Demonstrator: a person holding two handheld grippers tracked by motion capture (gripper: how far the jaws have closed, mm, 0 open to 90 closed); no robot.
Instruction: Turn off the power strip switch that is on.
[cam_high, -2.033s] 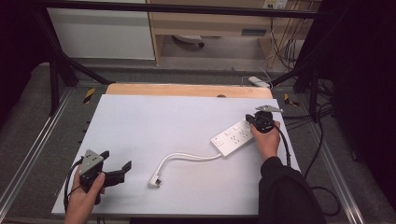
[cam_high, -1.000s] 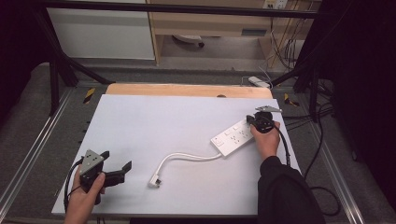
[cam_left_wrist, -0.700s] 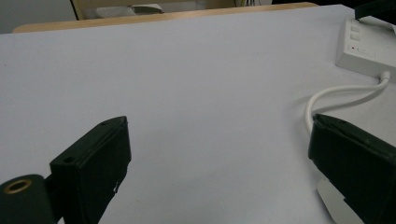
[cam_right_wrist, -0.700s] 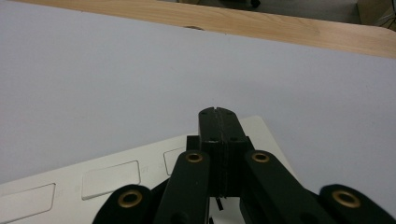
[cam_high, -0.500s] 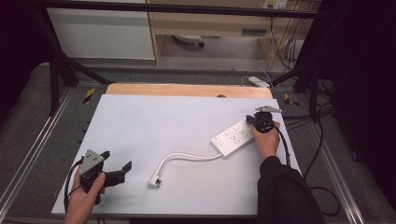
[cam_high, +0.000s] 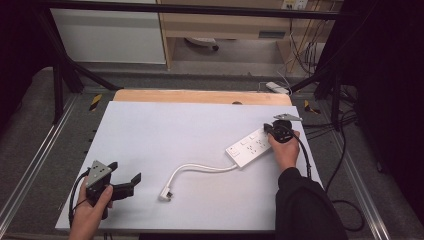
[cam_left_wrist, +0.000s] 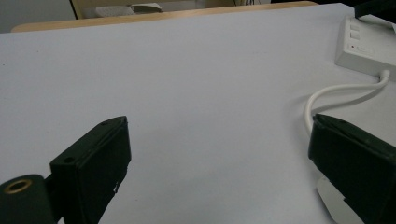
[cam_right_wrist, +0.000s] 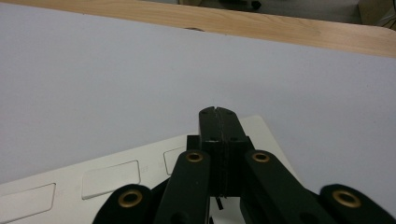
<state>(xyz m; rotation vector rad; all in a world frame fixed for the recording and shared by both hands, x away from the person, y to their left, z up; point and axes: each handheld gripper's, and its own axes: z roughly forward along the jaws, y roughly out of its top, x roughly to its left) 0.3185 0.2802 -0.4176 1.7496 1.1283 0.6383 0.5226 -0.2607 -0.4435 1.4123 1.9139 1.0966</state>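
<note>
One white plastic power strip (cam_high: 254, 146) lay at about three o'clock on the pale grey table top (cam_high: 190, 125), turned diagonally, with its single white cord (cam_high: 200, 169) curling back toward six o'clock and ending in one white angled plug (cam_high: 165, 194) that lay loose on the surface, connected to nothing. The right gripper (cam_high: 278, 131) sat on the strip's far end, at roughly two o'clock from the strip's middle, its two black jaws pressed flat together with nothing between them. In the right gripper view the joined tips (cam_right_wrist: 218, 122) pointed down over the strip's white face (cam_right_wrist: 112, 172). That posture read as pinning the strip, or pressing something on its top face, rather than gripping it, so that the body would stay put while the other end of the cord was handled.

The left gripper (cam_high: 122, 186) waited at about seven o'clock near the table's front edge, well apart from the strip, with its two jaws spread wide and empty. In the left gripper view the cord (cam_left_wrist: 341, 93) and the strip's corner (cam_left_wrist: 369, 44) lay beyond the right-hand jaw, so the open jaws seemed aimed toward the plug end, ready to take it.

The strip's sockets looked like about four panels from above, though the high view was too coarse to count them surely.
</note>
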